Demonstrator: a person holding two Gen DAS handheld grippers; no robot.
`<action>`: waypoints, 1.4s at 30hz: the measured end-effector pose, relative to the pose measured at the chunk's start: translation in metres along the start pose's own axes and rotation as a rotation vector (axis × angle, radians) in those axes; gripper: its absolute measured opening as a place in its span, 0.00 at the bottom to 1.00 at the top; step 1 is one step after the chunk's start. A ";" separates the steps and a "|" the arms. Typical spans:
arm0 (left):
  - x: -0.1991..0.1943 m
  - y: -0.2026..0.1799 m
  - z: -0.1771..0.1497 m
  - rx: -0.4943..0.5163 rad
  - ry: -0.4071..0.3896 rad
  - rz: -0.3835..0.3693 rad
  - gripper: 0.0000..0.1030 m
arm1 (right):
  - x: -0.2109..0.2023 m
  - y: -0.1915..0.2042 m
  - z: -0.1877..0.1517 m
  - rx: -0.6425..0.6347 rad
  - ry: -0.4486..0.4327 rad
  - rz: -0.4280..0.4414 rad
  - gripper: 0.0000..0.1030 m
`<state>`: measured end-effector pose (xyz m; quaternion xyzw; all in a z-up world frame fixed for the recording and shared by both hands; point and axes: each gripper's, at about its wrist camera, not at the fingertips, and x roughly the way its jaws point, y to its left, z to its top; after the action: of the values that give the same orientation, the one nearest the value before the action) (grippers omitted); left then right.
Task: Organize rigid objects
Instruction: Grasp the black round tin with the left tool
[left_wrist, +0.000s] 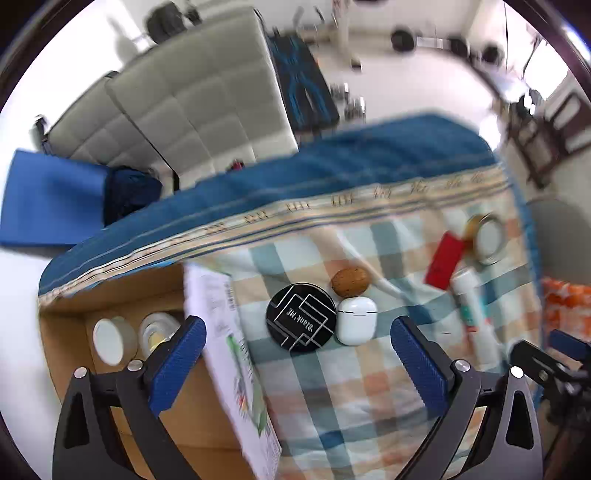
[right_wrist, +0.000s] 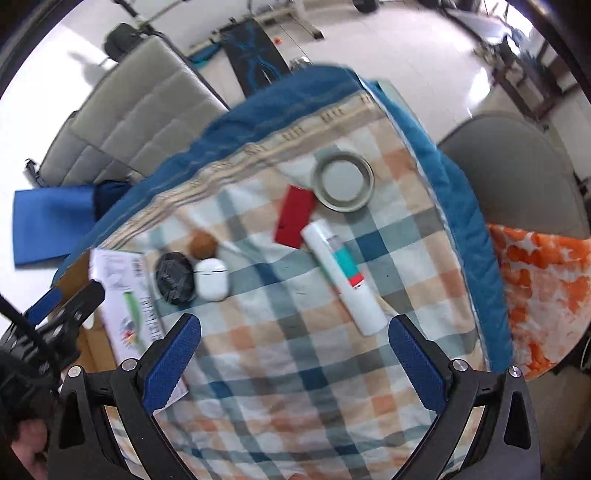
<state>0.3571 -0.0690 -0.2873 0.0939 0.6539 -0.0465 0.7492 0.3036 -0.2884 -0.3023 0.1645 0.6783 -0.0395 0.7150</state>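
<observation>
On the checked cloth lie a black round tin (left_wrist: 301, 317) (right_wrist: 175, 278), a white earbud case (left_wrist: 357, 320) (right_wrist: 211, 279), a brown oval object (left_wrist: 350, 281) (right_wrist: 202, 243), a red block (left_wrist: 443, 260) (right_wrist: 294, 215), a white tube (left_wrist: 474, 314) (right_wrist: 344, 277) and a tape roll (left_wrist: 487, 238) (right_wrist: 343, 181). A cardboard box (left_wrist: 70, 332) at the left holds two tape rolls (left_wrist: 110, 339). My left gripper (left_wrist: 297, 354) is open and empty, just short of the tin and case. My right gripper (right_wrist: 293, 354) is open and empty, near the tube's end.
The box's white printed flap (left_wrist: 229, 354) (right_wrist: 127, 295) stands up between box and cloth. The blue quilt edge (left_wrist: 332, 158) drops off at the far side. A grey sofa (left_wrist: 184, 103) is behind; an orange patterned cushion (right_wrist: 543, 291) lies to the right.
</observation>
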 end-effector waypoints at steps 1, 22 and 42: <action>0.012 -0.005 0.005 0.022 0.028 0.013 0.99 | 0.011 -0.005 0.004 0.009 0.017 0.003 1.00; 0.126 -0.019 0.014 0.218 0.407 -0.018 0.89 | 0.089 -0.028 0.026 -0.023 0.150 -0.073 1.00; 0.131 -0.004 -0.020 0.267 0.392 -0.034 0.71 | 0.077 -0.020 0.015 -0.088 0.148 -0.090 1.00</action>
<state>0.3555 -0.0621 -0.4195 0.1887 0.7764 -0.1260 0.5880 0.3185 -0.2987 -0.3815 0.1046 0.7370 -0.0294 0.6672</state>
